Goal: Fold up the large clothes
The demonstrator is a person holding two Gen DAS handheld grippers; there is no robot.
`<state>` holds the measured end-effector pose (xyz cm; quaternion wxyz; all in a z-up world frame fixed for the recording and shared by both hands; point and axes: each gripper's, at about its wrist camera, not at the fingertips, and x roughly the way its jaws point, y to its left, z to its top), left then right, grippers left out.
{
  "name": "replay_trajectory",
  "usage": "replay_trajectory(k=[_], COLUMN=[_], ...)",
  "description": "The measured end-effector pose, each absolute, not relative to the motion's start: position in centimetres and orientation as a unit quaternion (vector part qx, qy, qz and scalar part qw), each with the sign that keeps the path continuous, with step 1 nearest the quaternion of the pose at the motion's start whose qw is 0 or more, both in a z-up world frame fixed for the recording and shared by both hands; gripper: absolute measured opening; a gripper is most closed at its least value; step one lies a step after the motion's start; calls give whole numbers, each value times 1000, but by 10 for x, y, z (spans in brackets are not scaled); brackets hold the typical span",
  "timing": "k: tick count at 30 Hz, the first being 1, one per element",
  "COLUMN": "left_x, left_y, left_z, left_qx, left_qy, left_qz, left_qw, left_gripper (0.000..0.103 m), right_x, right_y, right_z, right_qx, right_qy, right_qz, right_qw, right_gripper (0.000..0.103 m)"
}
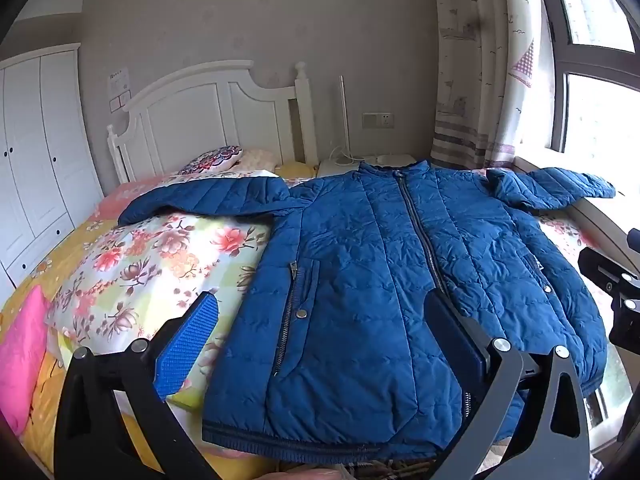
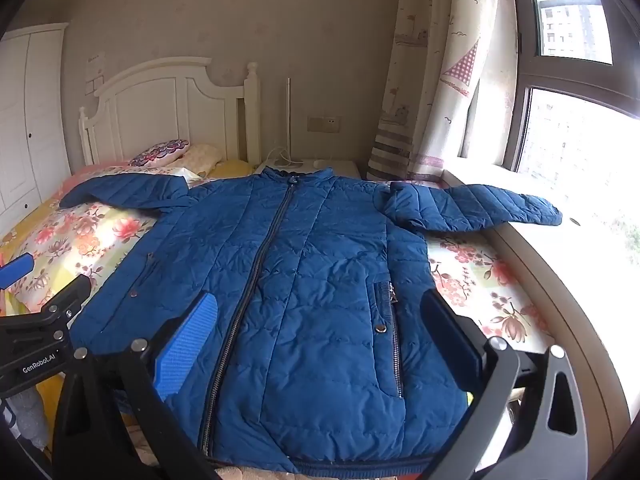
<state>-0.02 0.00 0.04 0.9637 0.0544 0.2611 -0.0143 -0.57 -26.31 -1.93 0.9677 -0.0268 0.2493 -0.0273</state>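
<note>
— Both grippers, how were they seen?
— Left gripper (image 1: 324,320) and right gripper (image 2: 320,320) were spread wide, nothing grasped.
— And the jacket (image 1: 380,280)?
— It was laid flat, zipped, across the bed's (image 1: 132,272) foot edge.

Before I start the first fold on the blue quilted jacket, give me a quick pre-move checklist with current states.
1. Blue quilted jacket spread front-up on the floral bedspread: ok.
2. Front zipper closed: ok.
3. Both sleeves spread out sideways, window-side sleeve reaching the window ledge: ok.
4. Left gripper open, holding nothing: ok.
5. Right gripper open, holding nothing: ok.
6. Hem fully flat: cannot tell, grippers partly hide it.
</note>
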Motion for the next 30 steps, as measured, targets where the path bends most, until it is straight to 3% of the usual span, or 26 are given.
replay_trajectory(k=[30], left_x=[3], left_y=[8], left_z=[-8], left_qx=[53], left_qy=[267], left_qz=[-8], left_qw=[962], left_gripper=[99], right_x=[-4], right_y=[-263], right_z=[-22], right_qx=[-23], right_qy=[253], right_qz=[-24], right_qw=[967], right_gripper=[101])
